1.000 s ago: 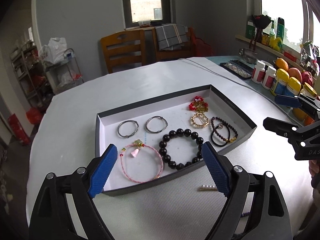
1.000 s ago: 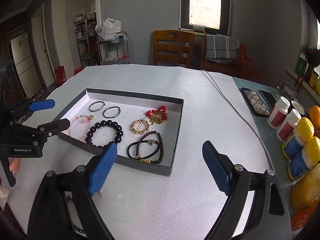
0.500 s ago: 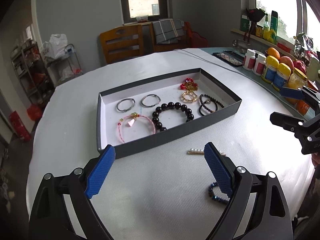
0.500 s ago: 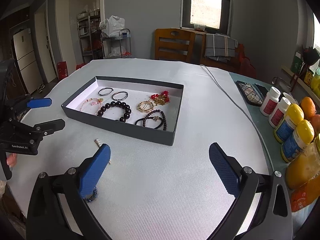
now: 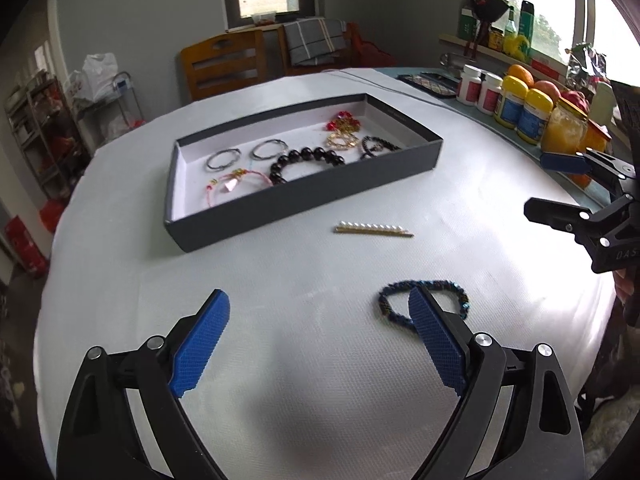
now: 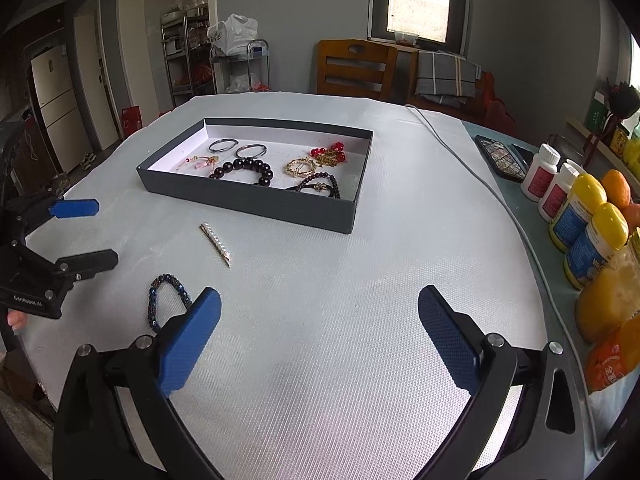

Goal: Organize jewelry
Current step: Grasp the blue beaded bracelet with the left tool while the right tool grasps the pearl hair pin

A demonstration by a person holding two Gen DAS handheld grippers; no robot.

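A dark grey tray [image 5: 304,196] [image 6: 248,204] with a white floor holds a black bead bracelet [image 5: 304,158] [image 6: 244,168], a pink cord bracelet [image 5: 236,180], two silver rings [image 5: 224,159] and red and gold pieces [image 5: 342,124]. On the white cloth in front of it lie a pearl hair clip [image 5: 374,229] [image 6: 216,243] and a blue beaded bracelet [image 5: 460,292] [image 6: 151,304]. My left gripper [image 5: 318,300] [image 6: 104,233] hangs open, its right finger over the blue bracelet. My right gripper [image 6: 320,295] [image 5: 540,182] is wide open and holds nothing.
Pill bottles, jars and fruit [image 5: 512,100] [image 6: 580,208] line the table's right edge. A grey cable [image 6: 460,152] runs along the cloth past a patterned case [image 6: 500,156]. Wooden chairs [image 6: 356,68] stand beyond the far edge.
Both grippers have drawn back from the tray toward the near edge and sunk a little. The hair clip and then the blue bracelet have come into view.
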